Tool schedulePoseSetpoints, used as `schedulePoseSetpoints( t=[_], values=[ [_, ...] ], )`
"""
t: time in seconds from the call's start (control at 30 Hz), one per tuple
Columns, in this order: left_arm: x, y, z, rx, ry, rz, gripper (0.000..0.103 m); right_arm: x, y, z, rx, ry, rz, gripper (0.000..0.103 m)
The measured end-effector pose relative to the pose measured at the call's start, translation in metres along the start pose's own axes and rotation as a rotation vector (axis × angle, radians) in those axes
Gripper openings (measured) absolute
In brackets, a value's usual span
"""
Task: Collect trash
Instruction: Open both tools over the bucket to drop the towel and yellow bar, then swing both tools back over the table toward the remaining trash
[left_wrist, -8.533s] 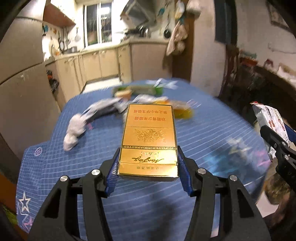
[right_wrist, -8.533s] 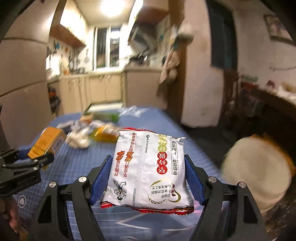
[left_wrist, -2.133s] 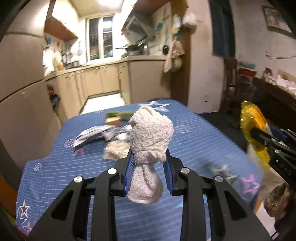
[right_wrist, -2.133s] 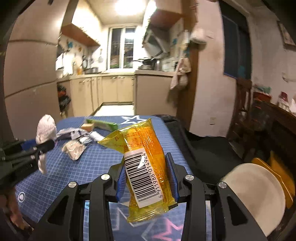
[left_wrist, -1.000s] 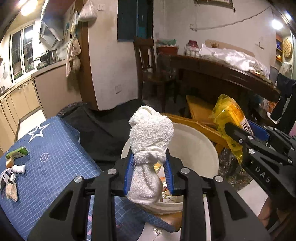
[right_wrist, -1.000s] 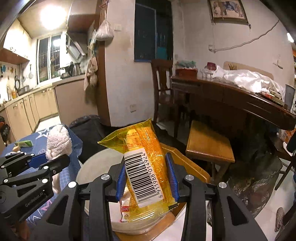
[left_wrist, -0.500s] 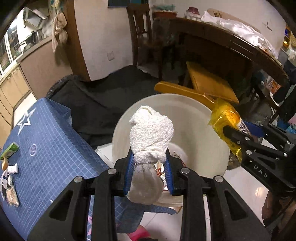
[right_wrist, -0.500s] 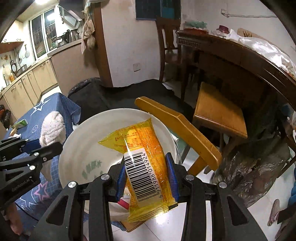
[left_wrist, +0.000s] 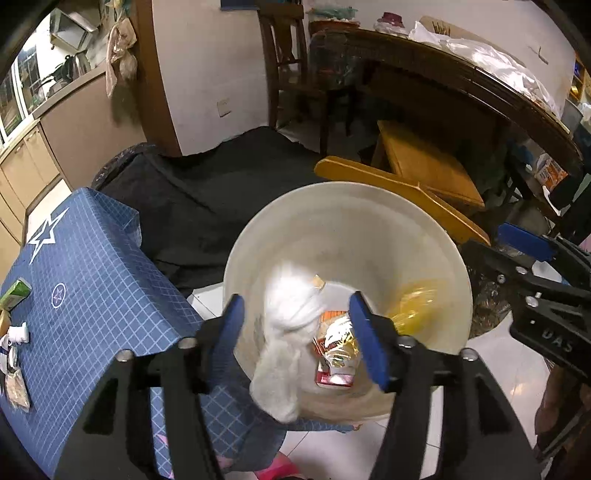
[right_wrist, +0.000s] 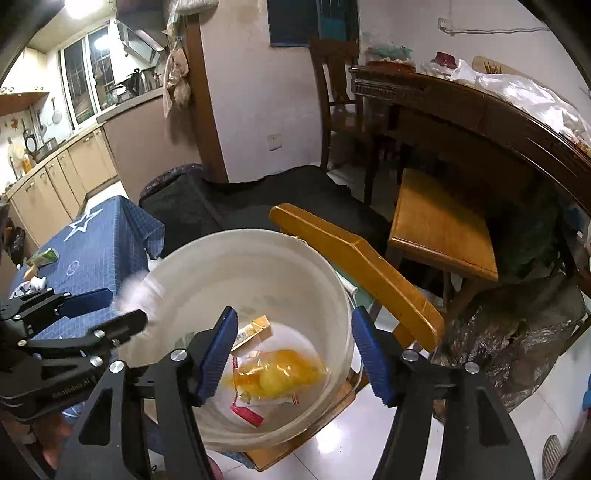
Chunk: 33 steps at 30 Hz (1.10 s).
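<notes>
Both tongs, left (left_wrist: 297, 334) and right (right_wrist: 291, 352), spread wide above white bucket (right_wrist: 258, 251); blurred white rag (left_wrist: 291, 325) and yellow wrapper (right_wrist: 280, 373) loose inside.

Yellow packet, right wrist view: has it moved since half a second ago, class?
Yes. The packet has left the right gripper, whose jaws now stand open, and dropped down into the bucket, blurred above the other trash.

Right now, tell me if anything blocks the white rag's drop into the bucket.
Nothing visible does. The white rag is loose between the open left gripper fingers, over the open bucket, wrappers at the bottom.
</notes>
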<state>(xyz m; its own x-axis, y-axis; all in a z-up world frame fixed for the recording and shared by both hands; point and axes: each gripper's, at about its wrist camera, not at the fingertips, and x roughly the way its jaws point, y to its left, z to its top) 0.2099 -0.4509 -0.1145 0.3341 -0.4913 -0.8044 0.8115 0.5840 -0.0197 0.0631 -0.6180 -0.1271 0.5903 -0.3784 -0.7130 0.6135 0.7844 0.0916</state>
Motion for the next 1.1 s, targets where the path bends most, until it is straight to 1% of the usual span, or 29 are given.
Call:
schedulePoseSetpoints(
  t=[0.13,0.5,0.57,0.6,0.63,0.67,0.7,0.73,0.77,0.8,0.83,0.87,0.93,0.97,1.0,1.03,1.07,1.1],
  values=[
    [-0.001,-0.001,0.0,0.006,-0.007,-0.01,0.058,-0.002,0.001,-0.001,-0.002,-0.006,0.005,0.065],
    [-0.01,-0.001,-0.001,0.0,-0.027,-0.002,0.058,-0.009,0.003,-0.003,-0.012,-0.023,-0.002,0.065],
    [-0.015,0.002,-0.004,0.006,-0.033,0.012,0.058,-0.022,0.008,-0.005,-0.024,-0.069,-0.006,0.065],
    [-0.019,0.005,-0.006,0.008,-0.039,0.023,0.058,-0.036,0.014,-0.008,-0.045,-0.131,-0.008,0.065],
    [-0.026,0.013,-0.011,0.007,-0.054,0.039,0.058,-0.05,0.02,-0.012,-0.063,-0.193,-0.013,0.069],
    [-0.035,0.023,-0.016,0.001,-0.069,0.052,0.058,-0.073,0.029,-0.02,-0.089,-0.303,-0.018,0.073],
    [-0.047,0.041,-0.024,-0.011,-0.097,0.079,0.058,-0.094,0.039,-0.031,-0.11,-0.4,0.0,0.086],
    [-0.056,0.054,-0.03,-0.021,-0.115,0.099,0.059,-0.109,0.05,-0.042,-0.138,-0.471,0.032,0.097],
    [-0.069,0.077,-0.04,-0.044,-0.133,0.131,0.064,-0.118,0.058,-0.049,-0.165,-0.509,0.054,0.099],
    [-0.079,0.094,-0.047,-0.064,-0.142,0.153,0.065,-0.124,0.07,-0.058,-0.202,-0.536,0.073,0.099],
    [-0.093,0.123,-0.06,-0.1,-0.156,0.182,0.066,-0.128,0.086,-0.066,-0.243,-0.544,0.115,0.099],
    [-0.108,0.154,-0.073,-0.14,-0.166,0.215,0.068,-0.128,0.096,-0.07,-0.262,-0.537,0.156,0.099],
    [-0.135,0.209,-0.099,-0.204,-0.18,0.285,0.073,-0.122,0.119,-0.076,-0.297,-0.49,0.267,0.099],
    [-0.147,0.237,-0.113,-0.231,-0.182,0.326,0.078,-0.114,0.134,-0.079,-0.316,-0.443,0.339,0.099],
    [-0.155,0.258,-0.123,-0.249,-0.181,0.353,0.08,-0.108,0.147,-0.08,-0.329,-0.409,0.384,0.099],
    [-0.166,0.292,-0.138,-0.28,-0.174,0.396,0.081,-0.099,0.166,-0.083,-0.344,-0.367,0.43,0.099],
    [-0.172,0.315,-0.149,-0.297,-0.169,0.428,0.085,-0.093,0.177,-0.085,-0.355,-0.34,0.456,0.099],
    [-0.179,0.346,-0.162,-0.312,-0.162,0.454,0.089,-0.085,0.195,-0.088,-0.371,-0.297,0.495,0.099]
  ],
)
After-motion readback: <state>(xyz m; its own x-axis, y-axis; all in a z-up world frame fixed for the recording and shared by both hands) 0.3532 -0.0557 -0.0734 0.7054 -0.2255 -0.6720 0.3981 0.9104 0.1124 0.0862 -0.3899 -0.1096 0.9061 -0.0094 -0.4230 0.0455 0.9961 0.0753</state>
